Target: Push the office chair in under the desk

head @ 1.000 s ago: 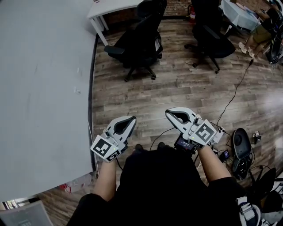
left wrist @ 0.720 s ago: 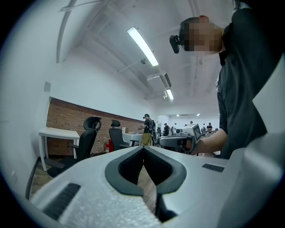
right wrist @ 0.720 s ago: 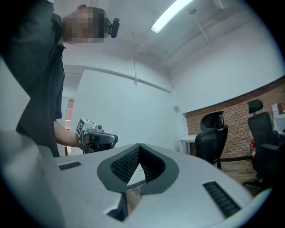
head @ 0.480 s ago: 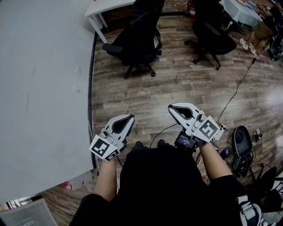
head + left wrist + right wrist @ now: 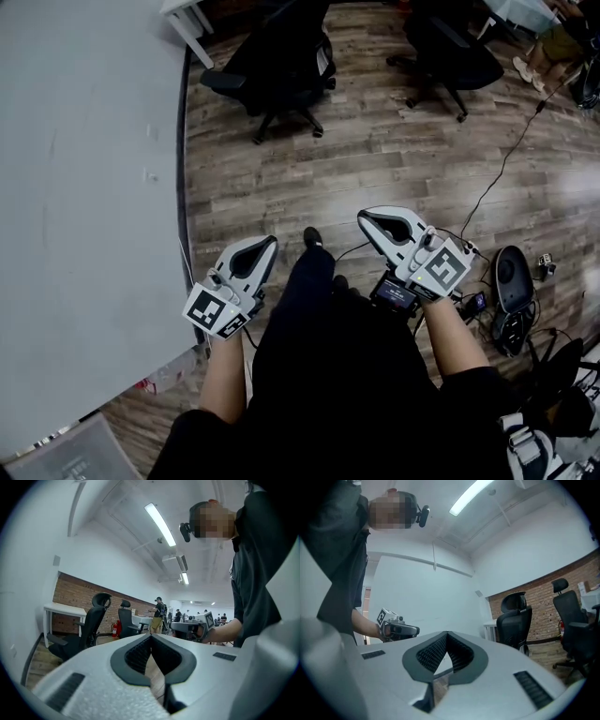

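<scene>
1. Office chair point(image 5: 281, 61): black all over, with a tall back, a headrest on top, armrests on both sides and a spoked base.
2. Position: it is at the top of the head view, standing on the plank floor point(image 5: 375, 169) just off the corner of the white desk point(image 5: 183, 11). It is out in the open, not tucked under. In the left gripper view the seat and one armrest lie on the desk's side of the back.
3. Left gripper point(image 5: 269, 243): jaws pressed together with nothing between them. It is held low, close to the wall side.
4. Right gripper point(image 5: 364, 217): jaws likewise pressed together and empty. It sits a little further forward than the left one.
5. Left edge: a pale wall point(image 5: 84, 234) runs the whole left side of the head view, with a dark baseboard point(image 5: 185, 187) where it meets the floor. The desk stands at its far end.
6. Open room: there are bare planks all the way from the grippers to the chair's base.
7. The person's shoe point(image 5: 311, 236) is set forward between the two grippers.
8. Right side: a second chair point(image 5: 450, 52), also black, stands well apart from the first with clear floor between them.
9. A cable point(image 5: 502, 178) trails across the planks down to black gear point(image 5: 511, 291) lying near the right gripper.
</scene>
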